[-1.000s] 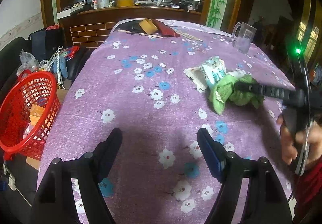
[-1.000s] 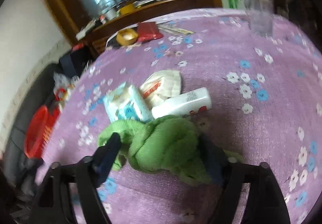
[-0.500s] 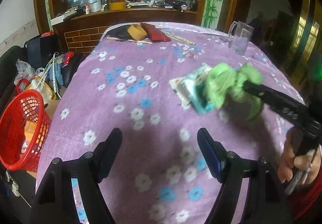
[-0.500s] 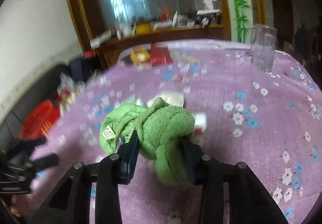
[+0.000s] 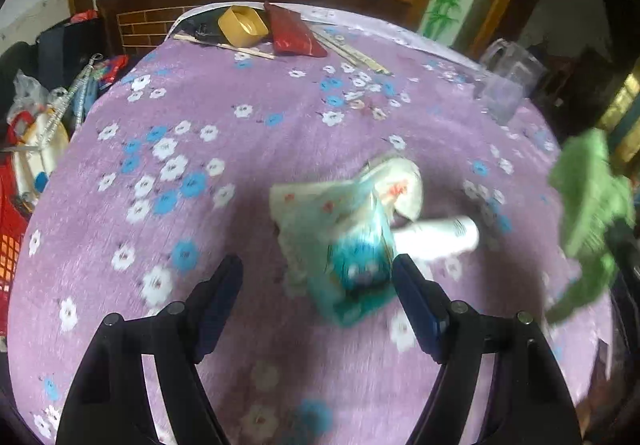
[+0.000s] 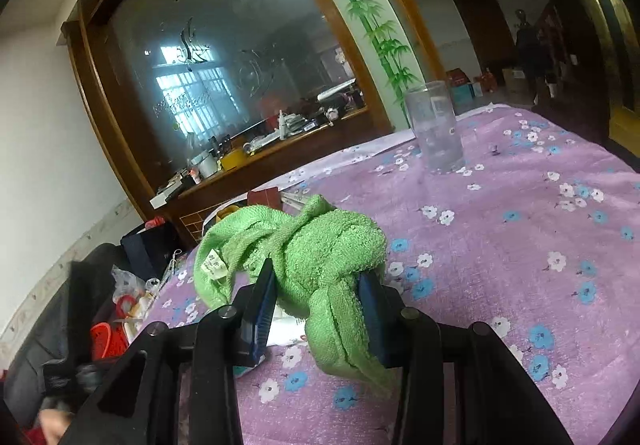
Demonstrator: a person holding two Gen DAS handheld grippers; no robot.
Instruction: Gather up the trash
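Note:
My right gripper (image 6: 320, 297) is shut on a crumpled green towel (image 6: 320, 253) and holds it above the purple flowered tablecloth (image 6: 500, 253). In the left wrist view the same towel (image 5: 592, 205) hangs at the right edge. My left gripper (image 5: 316, 281) stands open low over the cloth. A blurred teal packet (image 5: 354, 273) lies between its fingertips, close to the right finger (image 5: 412, 289), and the pads do not press it. Behind the packet lie a white wrapper (image 5: 340, 201) and a white tube (image 5: 438, 235).
A clear glass mug (image 5: 506, 89) stands at the table's far right. A yellow tape roll (image 5: 242, 25), a red pouch (image 5: 292, 35) and sticks lie at the far edge. A red basket (image 6: 106, 339) sits on the floor to the left among bags.
The right gripper shut on the green towel and lifted it off the table. The left gripper moved across the table to the packet and wrappers, which now lie uncovered.

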